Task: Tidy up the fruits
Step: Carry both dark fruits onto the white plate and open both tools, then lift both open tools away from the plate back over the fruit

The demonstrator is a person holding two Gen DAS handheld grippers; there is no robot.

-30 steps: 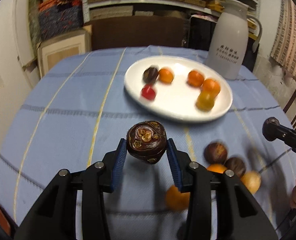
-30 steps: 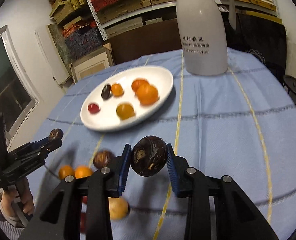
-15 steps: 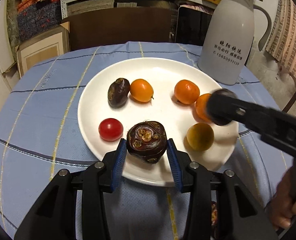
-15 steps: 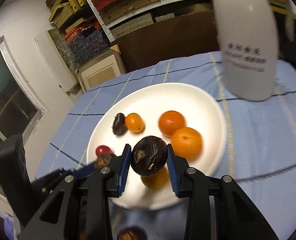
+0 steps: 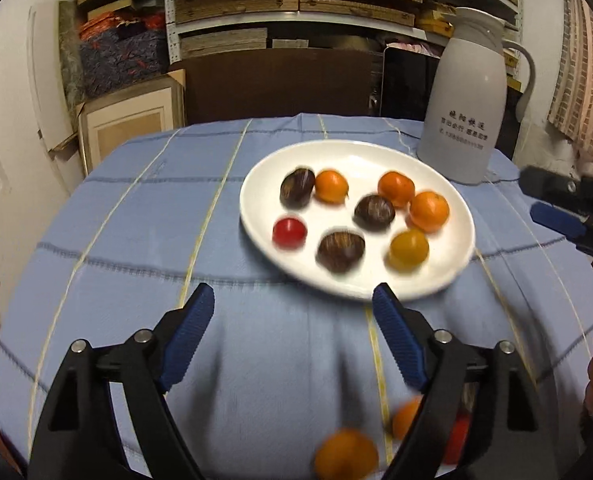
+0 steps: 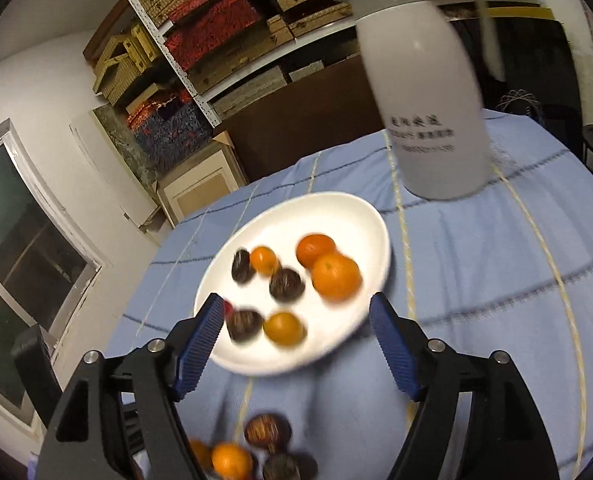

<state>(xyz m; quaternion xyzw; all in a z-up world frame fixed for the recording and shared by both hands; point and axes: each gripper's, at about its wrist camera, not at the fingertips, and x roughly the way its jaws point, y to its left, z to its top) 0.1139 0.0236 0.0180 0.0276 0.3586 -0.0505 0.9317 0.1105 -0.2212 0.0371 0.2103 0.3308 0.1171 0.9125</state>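
A white oval plate [image 5: 448, 184] on the blue tablecloth holds several fruits: three dark brown ones [image 5: 340, 250], oranges [image 5: 428, 211], a yellow one [image 5: 409, 249] and a red one [image 5: 289, 232]. It also shows in the right wrist view [image 6: 360, 216]. My left gripper [image 5: 294, 300] is open and empty, hovering just in front of the plate. My right gripper [image 6: 296, 312] is open and empty above the plate's near edge; it shows in the left wrist view [image 5: 552, 204] at the right. Loose oranges [image 5: 346, 456] and dark fruits [image 6: 267, 432] lie on the cloth near me.
A tall white thermos jug [image 5: 464, 116] stands behind the plate at the right. Shelves with stacked boxes [image 5: 296, 4] and a framed board [image 5: 130, 128] stand beyond the table. A window [image 6: 12, 248] is at the left.
Both grippers have opened and let go of their dark fruits, which now lie on the plate. Both grippers have pulled back from over the plate.
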